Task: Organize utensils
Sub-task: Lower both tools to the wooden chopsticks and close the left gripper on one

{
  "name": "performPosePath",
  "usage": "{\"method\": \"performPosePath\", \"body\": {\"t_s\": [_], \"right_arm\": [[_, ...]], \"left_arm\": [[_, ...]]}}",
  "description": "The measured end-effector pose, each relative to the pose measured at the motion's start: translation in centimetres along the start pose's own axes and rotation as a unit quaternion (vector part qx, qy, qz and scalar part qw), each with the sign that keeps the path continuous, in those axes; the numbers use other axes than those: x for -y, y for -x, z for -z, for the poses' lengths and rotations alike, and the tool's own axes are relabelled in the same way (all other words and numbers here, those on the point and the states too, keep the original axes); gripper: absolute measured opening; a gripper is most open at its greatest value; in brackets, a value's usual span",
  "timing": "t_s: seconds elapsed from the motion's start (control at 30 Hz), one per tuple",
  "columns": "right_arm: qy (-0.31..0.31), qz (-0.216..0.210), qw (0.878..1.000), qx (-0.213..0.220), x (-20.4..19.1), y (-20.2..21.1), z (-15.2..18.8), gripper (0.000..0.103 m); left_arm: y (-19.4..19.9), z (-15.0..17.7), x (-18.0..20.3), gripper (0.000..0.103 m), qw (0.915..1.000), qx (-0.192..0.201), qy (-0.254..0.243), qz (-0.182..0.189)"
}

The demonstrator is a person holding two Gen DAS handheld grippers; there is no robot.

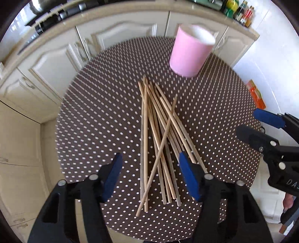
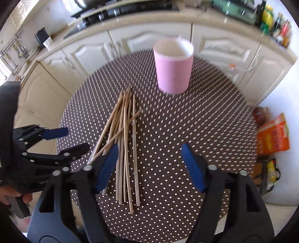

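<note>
A loose pile of several wooden chopsticks [image 1: 158, 130] [image 2: 125, 140] lies crossed on a round brown table with white dots [image 1: 102, 112] [image 2: 205, 121]. A pink cup [image 1: 190, 54] [image 2: 172, 72] stands upright just beyond the pile, its inside showing white. My left gripper [image 1: 149, 157] [image 2: 75, 138] hovers above the near ends of the chopsticks, blue pads apart and pressing on nothing. My right gripper [image 2: 149, 147] [image 1: 248, 121] hangs over bare cloth to the right of the pile, open too, its left pad over the pile's edge.
Cream kitchen cabinets [image 1: 56, 61] [image 2: 89, 56] curve behind the table. Bottles [image 1: 241, 13] [image 2: 274, 24] stand on the counter at the back right. An orange box [image 2: 272, 134] [image 1: 256, 95] and a bag [image 2: 267, 177] sit on the floor right of the table.
</note>
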State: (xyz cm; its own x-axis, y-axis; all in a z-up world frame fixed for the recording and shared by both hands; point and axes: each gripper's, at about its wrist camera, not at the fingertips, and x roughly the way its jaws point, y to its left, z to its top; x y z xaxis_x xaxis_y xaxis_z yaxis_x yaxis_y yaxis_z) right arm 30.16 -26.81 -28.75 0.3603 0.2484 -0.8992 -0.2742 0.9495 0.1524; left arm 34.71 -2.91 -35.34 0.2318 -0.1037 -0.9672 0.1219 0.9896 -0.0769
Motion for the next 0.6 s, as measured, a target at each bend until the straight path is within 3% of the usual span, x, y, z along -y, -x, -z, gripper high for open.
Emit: {"method": "performPosePath", "body": {"t_s": [0.03,0.17,0.4,0.47,0.53,0.6], "right_arm": [[-0.001,-0.010,1.000,-0.012,0.3,-0.8,-0.2,0.058],[0.003,-0.033,0.998,-0.046,1.2,-3.0,-0.6,0.051],[-0.001,-0.055,0.995,-0.079,1.5,-5.5,-1.2,0.050],[0.000,-0.058,0.995,-0.085,1.5,-6.2,-1.4,0.050],[-0.001,-0.064,0.994,-0.092,1.2,-6.5,-1.3,0.050],[-0.003,-0.066,0.993,-0.097,1.0,-6.8,-1.3,0.050]], "left_arm": [[-1.2,-0.2,0.1,0.050,0.9999,-0.016,-0.003,0.002],[-4.0,-0.8,0.7,0.045,0.9988,-0.045,-0.020,0.000],[-8.0,-1.9,1.7,0.034,0.9970,-0.068,-0.035,-0.003],[-8.5,-2.2,1.8,0.027,0.9971,-0.067,-0.036,0.000],[-8.7,-2.6,1.7,0.009,0.9968,-0.072,-0.035,0.008],[-8.5,-3.3,1.6,0.008,0.9965,-0.076,-0.034,0.012]]}}
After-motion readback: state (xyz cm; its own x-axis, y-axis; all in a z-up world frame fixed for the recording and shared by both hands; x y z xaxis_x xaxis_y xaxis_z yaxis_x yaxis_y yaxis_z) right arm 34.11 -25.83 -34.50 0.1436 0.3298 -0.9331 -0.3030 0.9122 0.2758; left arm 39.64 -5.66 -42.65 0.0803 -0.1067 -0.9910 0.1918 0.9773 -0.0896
